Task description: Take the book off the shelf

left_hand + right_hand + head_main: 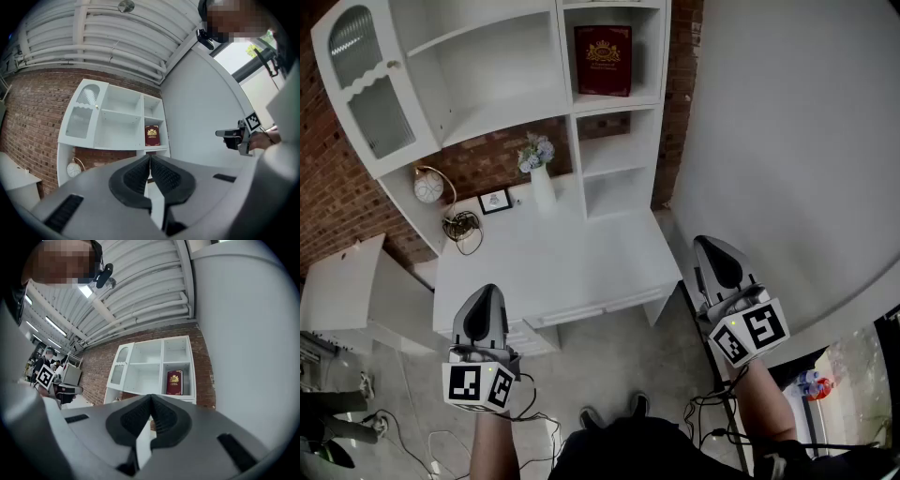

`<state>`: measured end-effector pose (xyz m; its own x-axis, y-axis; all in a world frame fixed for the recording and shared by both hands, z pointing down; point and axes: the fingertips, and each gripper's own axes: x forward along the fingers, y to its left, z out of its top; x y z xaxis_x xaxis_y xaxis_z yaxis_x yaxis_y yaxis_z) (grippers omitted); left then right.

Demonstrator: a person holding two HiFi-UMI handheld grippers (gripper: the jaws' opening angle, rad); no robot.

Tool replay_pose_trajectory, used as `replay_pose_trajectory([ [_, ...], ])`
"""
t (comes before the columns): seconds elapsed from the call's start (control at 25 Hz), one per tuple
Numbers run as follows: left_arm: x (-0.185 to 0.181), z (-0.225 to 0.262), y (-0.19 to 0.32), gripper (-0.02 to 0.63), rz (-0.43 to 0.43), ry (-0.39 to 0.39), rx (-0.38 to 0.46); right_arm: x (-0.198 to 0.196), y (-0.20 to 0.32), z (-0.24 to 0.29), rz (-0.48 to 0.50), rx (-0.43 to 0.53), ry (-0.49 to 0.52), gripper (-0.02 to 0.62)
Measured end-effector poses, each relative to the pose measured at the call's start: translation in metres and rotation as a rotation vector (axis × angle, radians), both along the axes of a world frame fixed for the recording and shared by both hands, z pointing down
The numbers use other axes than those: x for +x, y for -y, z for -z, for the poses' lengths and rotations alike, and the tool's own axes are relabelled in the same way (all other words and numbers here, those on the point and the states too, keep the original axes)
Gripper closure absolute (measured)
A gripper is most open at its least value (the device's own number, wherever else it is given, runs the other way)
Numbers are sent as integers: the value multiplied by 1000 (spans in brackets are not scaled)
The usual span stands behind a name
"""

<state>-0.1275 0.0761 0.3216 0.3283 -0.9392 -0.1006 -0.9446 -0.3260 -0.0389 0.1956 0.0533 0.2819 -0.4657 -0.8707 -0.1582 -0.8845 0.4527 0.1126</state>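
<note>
A dark red book (603, 60) with gold print stands upright, cover outward, in the top right compartment of the white shelf unit (502, 103). The left gripper view shows the book (152, 135) far ahead, and so does the right gripper view (175, 382). My left gripper (487, 292) is held low at the desk's near left edge, jaws shut and empty. Off the desk's right side, my right gripper (705, 246) is likewise shut with nothing in it. Both are far from the book.
A white desk (572, 267) stands under the shelf, bearing a vase of flowers (538, 173), a small framed picture (494, 200) and a round lamp (428, 186). A glass-fronted cabinet door (370, 89) is at the left. A curved white wall (787, 159) rises on the right. Cables lie on the floor.
</note>
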Motion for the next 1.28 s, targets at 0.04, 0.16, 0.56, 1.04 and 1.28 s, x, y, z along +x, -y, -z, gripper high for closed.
replay_pose_trajectory([
  [0.04, 2, 1, 1, 595, -3, 2, 2, 1, 1, 0, -2, 0, 1, 600],
  [0.16, 7, 4, 4, 595, -11, 7, 8, 4, 4, -1, -7, 2, 2, 599],
  [0.56, 39, 11, 9, 569, 10, -29, 41, 40, 22, -22, 44, -43, 61, 569],
  [1.04, 88, 6, 23, 374, 42, 51, 3, 80, 58, -3, 100, 17, 109, 403],
  [1.28, 85, 5, 51, 374, 44, 30, -7, 85, 92, -1, 79, 6, 94, 403],
])
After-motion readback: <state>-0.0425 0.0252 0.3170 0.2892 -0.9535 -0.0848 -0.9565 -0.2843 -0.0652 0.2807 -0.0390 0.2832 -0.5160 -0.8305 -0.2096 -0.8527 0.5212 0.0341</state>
